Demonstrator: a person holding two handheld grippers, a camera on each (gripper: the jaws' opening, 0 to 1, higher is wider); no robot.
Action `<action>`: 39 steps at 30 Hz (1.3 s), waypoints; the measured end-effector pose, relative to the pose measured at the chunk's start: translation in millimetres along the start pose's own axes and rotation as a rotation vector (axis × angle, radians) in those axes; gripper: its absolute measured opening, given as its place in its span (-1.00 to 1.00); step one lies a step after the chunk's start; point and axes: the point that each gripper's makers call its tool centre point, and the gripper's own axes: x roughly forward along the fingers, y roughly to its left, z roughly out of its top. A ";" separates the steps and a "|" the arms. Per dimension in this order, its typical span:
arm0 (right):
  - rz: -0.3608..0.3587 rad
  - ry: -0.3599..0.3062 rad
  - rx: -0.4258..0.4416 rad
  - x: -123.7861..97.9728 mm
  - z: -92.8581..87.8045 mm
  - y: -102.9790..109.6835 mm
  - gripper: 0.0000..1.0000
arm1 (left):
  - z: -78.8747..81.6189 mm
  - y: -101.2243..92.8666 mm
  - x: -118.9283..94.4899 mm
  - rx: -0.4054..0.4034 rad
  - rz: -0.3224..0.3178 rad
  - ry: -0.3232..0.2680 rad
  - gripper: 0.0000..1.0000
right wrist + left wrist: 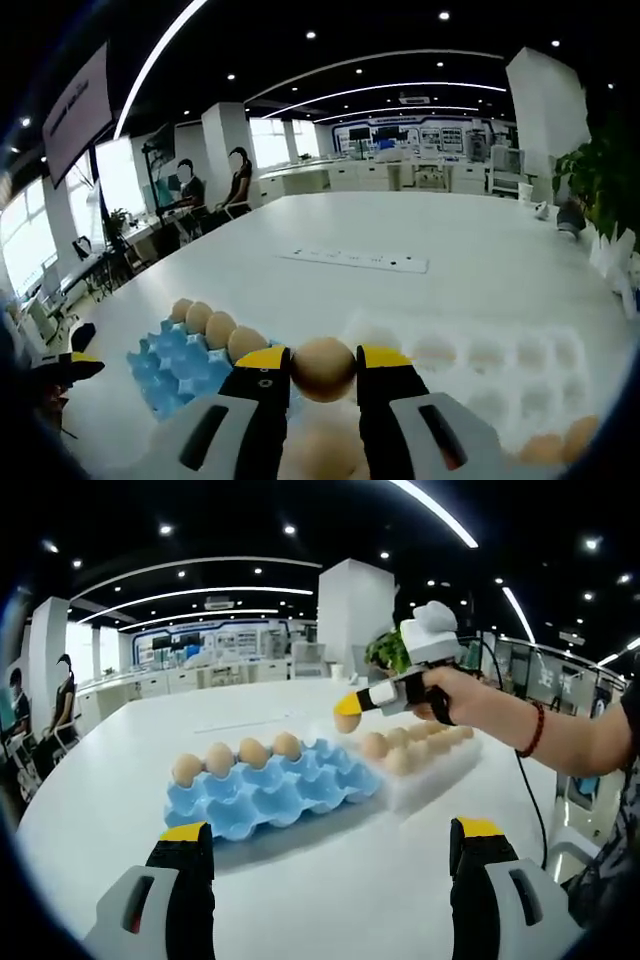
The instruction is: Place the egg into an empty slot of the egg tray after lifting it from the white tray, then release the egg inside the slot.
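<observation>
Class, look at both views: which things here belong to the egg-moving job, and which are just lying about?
Belonging to the job:
right gripper, shut on an egg
blue egg tray with four eggs along one edge
white tray
left gripper, open

Just lying about:
potted plant
white power strip

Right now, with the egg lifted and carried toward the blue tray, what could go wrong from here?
1. The right gripper holds the egg only at its yellow tips, in mid-air; a slip or a hard squeeze could drop or crack it.
2. The blue egg tray already has four eggs along its far row; lowering there could knock one.
3. The blue tray sits close beside the white tray, so a drifting descent could land on a rim rather than a slot.
</observation>
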 end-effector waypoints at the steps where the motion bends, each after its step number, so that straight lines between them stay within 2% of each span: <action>1: 0.004 0.002 0.000 1.7 -0.2 1.3 -0.46 | 0.5 0.0 -0.3 -0.002 0.000 -0.003 1.00; 15: 0.055 0.030 -0.009 18.7 -10.2 23.3 -0.46 | 1.6 2.2 -2.7 -0.002 0.010 0.002 1.00; 30: 0.062 0.060 -0.008 34.4 -22.1 28.6 -0.46 | 0.2 7.0 -5.9 -0.015 0.019 -0.001 1.00; 39: 0.052 0.063 -0.070 39.2 -23.5 29.9 -0.46 | -1.3 14.0 -3.7 -0.029 0.023 0.002 1.00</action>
